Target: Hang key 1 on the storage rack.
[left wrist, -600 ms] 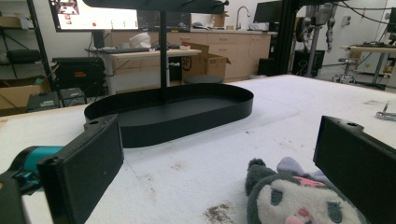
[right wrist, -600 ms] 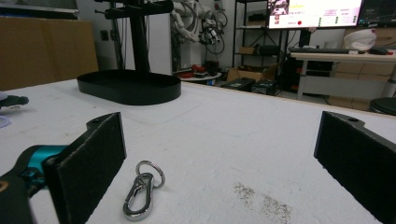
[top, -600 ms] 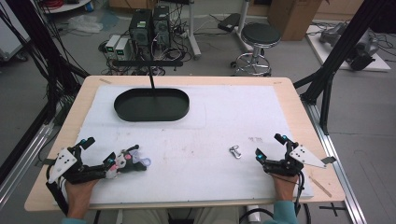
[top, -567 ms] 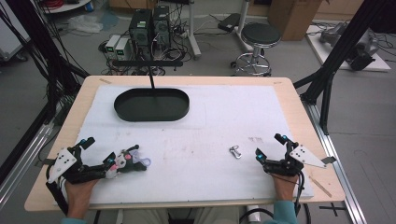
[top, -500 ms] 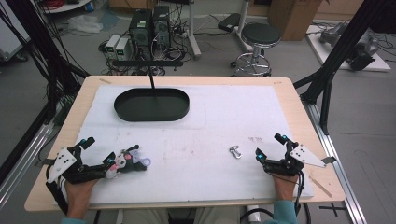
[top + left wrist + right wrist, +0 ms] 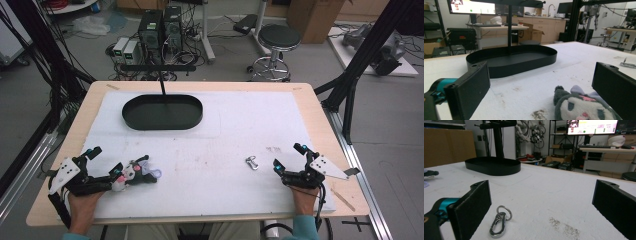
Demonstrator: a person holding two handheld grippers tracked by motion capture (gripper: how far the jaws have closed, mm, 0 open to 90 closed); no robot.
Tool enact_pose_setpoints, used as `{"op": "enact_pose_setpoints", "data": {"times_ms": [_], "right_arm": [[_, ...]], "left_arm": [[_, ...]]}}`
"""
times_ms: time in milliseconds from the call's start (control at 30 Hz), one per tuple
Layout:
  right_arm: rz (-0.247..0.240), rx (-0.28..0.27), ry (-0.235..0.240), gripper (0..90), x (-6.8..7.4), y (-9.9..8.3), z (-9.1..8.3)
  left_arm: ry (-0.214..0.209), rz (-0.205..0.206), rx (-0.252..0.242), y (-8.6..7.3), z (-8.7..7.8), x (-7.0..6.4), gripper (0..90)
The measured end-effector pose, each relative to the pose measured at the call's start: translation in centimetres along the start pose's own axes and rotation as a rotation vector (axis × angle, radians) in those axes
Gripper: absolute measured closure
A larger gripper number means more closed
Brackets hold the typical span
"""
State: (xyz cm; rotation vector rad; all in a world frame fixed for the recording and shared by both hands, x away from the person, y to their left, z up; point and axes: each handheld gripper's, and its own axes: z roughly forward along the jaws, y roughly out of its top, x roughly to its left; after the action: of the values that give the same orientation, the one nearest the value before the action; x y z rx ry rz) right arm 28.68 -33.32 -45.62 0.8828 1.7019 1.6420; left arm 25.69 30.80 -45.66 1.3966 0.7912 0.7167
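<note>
The approach step is judged to be in hand: the left claw (image 6: pixel 131 172) is held with its jaws wide apart around a small grey plush toy (image 6: pixel 134 173), which lies on the white mat near the front left of the tabletop (image 6: pixel 320 120), and nothing is clamped yet. The right claw (image 6: pixel 287 158) is also held apart, and a silver carabiner clip with a key ring (image 6: pixel 498 224) lies just in front of it, nearer its left jaw, not touched. For the next move, the left jaws must be closed on the toy's head, and the right claw must be shifted a little toward the clip. The black oval tray (image 6: pixel 162 112) stands well apart at the back, so open room is left in the middle; the front edge is near both hands.
</note>
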Motion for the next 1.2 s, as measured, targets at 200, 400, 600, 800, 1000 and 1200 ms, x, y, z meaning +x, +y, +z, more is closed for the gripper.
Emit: {"op": "enact_pose_setpoints", "data": {"times_ms": [200, 400, 600, 800, 1000, 1200], "right_arm": [[-0.003, -0.001, -0.001, 1.4, 0.0, 0.0, 0.0], [-0.003, 0.001, -0.001, 1.4, 0.0, 0.0, 0.0], [-0.011, 0.0, -0.003, 1.4, 0.0, 0.0, 0.1], [-0.011, 0.008, -0.005, 1.4, 0.1, 0.0, 0.0], [-0.01, 0.006, -0.005, 1.4, 0.2, 0.0, 0.0], [-0.014, 0.003, -0.005, 1.4, 0.2, 0.0, 0.0]], "left_arm": [[-0.021, 0.012, 0.02, 0.9, 0.1, 0.0, 2.1], [-0.104, 0.05, 0.1, 3.2, 0.3, 0.1, 2.1], [-0.168, 0.123, 0.218, 5.6, 0.4, -0.2, 2.1], [-0.226, 0.157, 0.339, 7.3, 0.9, -0.2, 2.1], [-0.246, 0.168, 0.466, 8.2, 1.1, -0.5, 2.1], [-0.245, 0.215, 0.581, 8.5, 1.3, -0.8, 2.1]]}}
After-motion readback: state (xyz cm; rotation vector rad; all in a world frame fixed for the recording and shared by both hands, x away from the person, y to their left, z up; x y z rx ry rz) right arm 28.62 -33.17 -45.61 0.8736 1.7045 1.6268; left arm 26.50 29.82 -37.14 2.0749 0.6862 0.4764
